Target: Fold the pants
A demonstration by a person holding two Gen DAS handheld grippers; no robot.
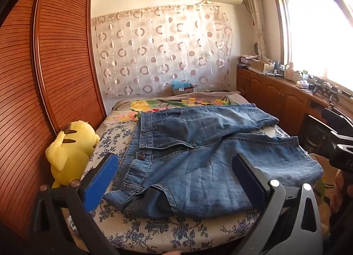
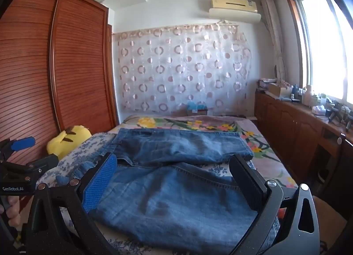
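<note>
A pair of blue jeans (image 1: 198, 155) lies spread across the near end of the bed (image 1: 154, 230), waistband to the left, the two legs running to the right and splayed apart. My left gripper (image 1: 174, 162) hovers over the waist and near leg, jaws wide open, nothing between them. In the right wrist view the jeans (image 2: 176, 200) fill the foreground. My right gripper (image 2: 174, 164) hangs above the near leg, jaws wide apart and empty. The left gripper (image 2: 22, 155) also shows at the left edge of that view, held by a hand.
A yellow plush toy (image 1: 70, 149) sits at the bed's left edge against a slatted wooden wardrobe (image 1: 55, 56). A low wooden cabinet (image 1: 275, 94) with many small items runs along the right under the window. A floral blanket (image 1: 183, 101) covers the far bed.
</note>
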